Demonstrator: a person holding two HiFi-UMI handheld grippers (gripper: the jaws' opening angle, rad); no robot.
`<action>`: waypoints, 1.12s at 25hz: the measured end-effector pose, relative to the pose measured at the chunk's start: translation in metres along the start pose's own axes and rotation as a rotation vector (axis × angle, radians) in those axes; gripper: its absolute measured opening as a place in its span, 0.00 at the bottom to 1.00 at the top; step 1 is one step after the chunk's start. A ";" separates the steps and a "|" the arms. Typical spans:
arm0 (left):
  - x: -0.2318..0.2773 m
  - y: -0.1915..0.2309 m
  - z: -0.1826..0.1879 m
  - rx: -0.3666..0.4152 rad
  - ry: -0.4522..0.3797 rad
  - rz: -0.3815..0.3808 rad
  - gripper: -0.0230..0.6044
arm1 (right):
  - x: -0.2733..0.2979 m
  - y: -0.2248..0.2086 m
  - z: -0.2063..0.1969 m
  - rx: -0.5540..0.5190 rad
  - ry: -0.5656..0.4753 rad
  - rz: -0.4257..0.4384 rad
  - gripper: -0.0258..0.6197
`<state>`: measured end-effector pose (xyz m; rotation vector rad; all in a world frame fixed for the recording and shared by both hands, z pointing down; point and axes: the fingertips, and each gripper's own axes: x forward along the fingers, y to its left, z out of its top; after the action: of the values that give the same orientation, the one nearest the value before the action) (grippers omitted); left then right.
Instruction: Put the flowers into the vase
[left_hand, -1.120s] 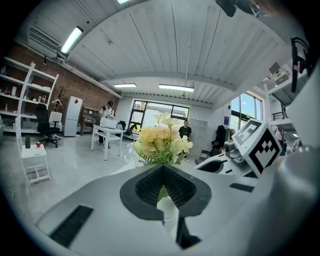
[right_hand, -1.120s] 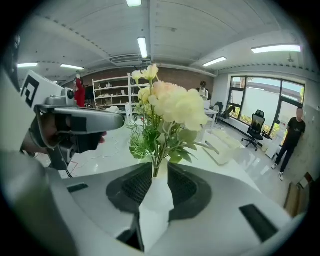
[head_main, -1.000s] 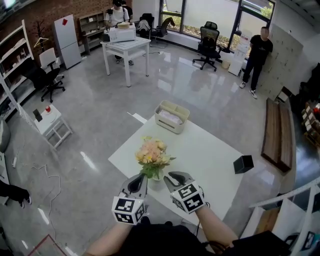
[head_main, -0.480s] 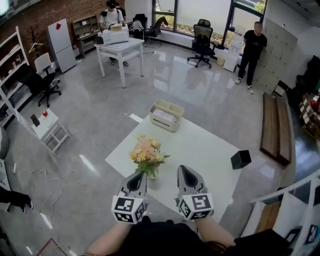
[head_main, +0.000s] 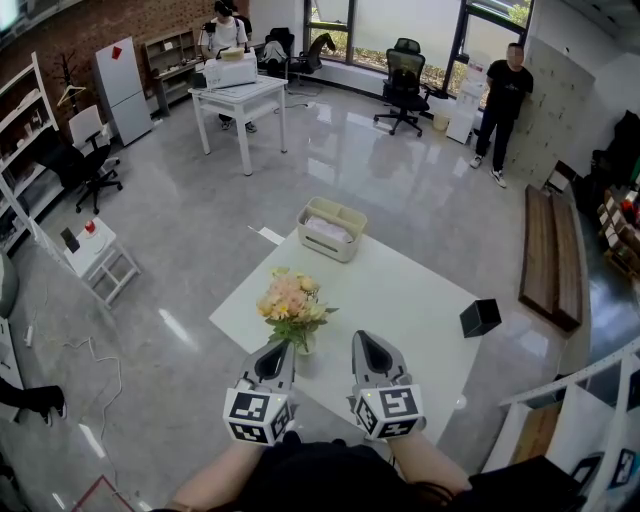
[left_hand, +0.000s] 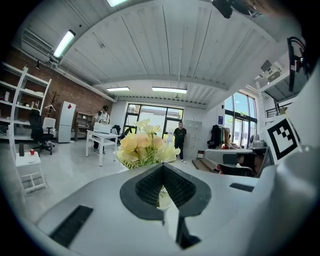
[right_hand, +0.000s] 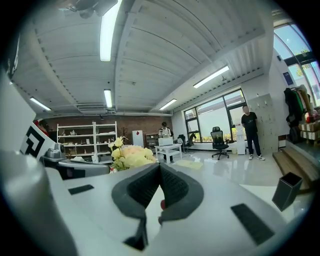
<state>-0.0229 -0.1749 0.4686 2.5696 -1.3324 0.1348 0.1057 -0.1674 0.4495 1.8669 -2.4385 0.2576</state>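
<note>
Though lately at the flowers (head_main: 290, 300), right tongs (head_main: 364, 340) now back (shut, empty) beside shut left tongs (head_main: 278, 352).

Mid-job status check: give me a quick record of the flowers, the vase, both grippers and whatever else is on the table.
flowers: peach and yellow bouquet, upright in the vase
vase: pale, near the table's near edge, mostly hidden by leaves
left gripper: jaws together, empty, close to the vase on the person's side
right gripper: jaws together, empty, right of the vase
table: white
other items: beige bin at the far corner; black box at the right edge
</note>
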 end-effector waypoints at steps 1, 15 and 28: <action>0.000 0.000 0.000 0.000 0.000 -0.001 0.04 | 0.000 0.000 -0.001 -0.004 0.001 0.000 0.04; 0.002 0.000 -0.001 -0.003 -0.002 -0.004 0.04 | 0.000 -0.002 -0.008 0.001 0.017 -0.009 0.04; 0.003 0.000 0.001 -0.005 -0.003 -0.004 0.04 | 0.002 0.000 -0.011 0.004 0.032 0.001 0.04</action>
<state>-0.0216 -0.1773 0.4682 2.5698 -1.3264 0.1272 0.1046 -0.1674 0.4607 1.8481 -2.4204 0.2902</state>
